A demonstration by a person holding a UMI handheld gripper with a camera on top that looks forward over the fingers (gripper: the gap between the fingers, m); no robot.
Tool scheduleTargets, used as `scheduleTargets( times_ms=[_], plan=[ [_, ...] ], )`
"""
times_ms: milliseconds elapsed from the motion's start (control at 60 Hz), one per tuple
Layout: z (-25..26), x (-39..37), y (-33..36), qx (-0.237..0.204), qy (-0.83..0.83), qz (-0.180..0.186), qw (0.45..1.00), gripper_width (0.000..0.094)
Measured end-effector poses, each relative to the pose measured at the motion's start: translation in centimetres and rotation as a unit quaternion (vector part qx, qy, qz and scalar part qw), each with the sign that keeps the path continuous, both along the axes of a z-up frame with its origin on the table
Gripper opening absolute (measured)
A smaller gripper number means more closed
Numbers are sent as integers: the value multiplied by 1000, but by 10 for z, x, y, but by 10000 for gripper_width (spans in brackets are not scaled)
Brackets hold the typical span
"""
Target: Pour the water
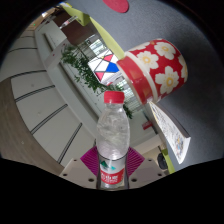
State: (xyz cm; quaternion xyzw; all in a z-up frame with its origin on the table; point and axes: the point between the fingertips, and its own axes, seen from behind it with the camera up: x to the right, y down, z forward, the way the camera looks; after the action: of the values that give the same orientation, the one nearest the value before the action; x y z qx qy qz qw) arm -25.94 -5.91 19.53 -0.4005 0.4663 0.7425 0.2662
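Bottle (113,140) of water, capped and upright, held between the gripper (112,168) fingers.

Its lower body with the red label sits between the magenta pads (92,160), which appear to press on both sides, so the claw looks closed on it. Clear thin plastic, nearly full: it should feel fairly heavy, smooth and apt to dent under a hard squeeze, so a hold low on the labelled waist suits. Just beyond stands a red floral mug (157,68), a white card (168,130) beside it, on a grey surface (40,100).
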Motion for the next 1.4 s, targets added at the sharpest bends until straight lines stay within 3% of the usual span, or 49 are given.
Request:
scheduleTargets(
  times_ms=[200, 283, 383, 467, 567, 633, 733, 833, 983, 1217, 1250, 1317, 1400],
  plan=[
    [11, -4, 3, 13, -26, 12, 1000, 307],
    [36, -3, -2, 53, -99, 10, 994, 308],
    [78, 5, -7, 116, -262, -18, 958, 309],
    [110, 46, -15, 168, -424, -78, 887, 310],
    [138, 101, -9, 191, -594, -159, 765, 312],
    [153, 130, -6, 181, -678, -194, 685, 313],
    [130, 194, 5, 149, -779, -219, 569, 311],
    [83, 240, 11, 118, -835, -197, 500, 311],
    [-10, 273, 11, 78, -876, -131, 459, 310],
    [-112, 288, 11, 32, -883, -56, 466, 340],
    [-107, 287, 13, 42, -880, -72, 468, 317],
    [-111, 286, 11, 38, -881, -69, 467, 317],
    [-109, 287, 10, 37, -882, -68, 465, 420]
  ],
)
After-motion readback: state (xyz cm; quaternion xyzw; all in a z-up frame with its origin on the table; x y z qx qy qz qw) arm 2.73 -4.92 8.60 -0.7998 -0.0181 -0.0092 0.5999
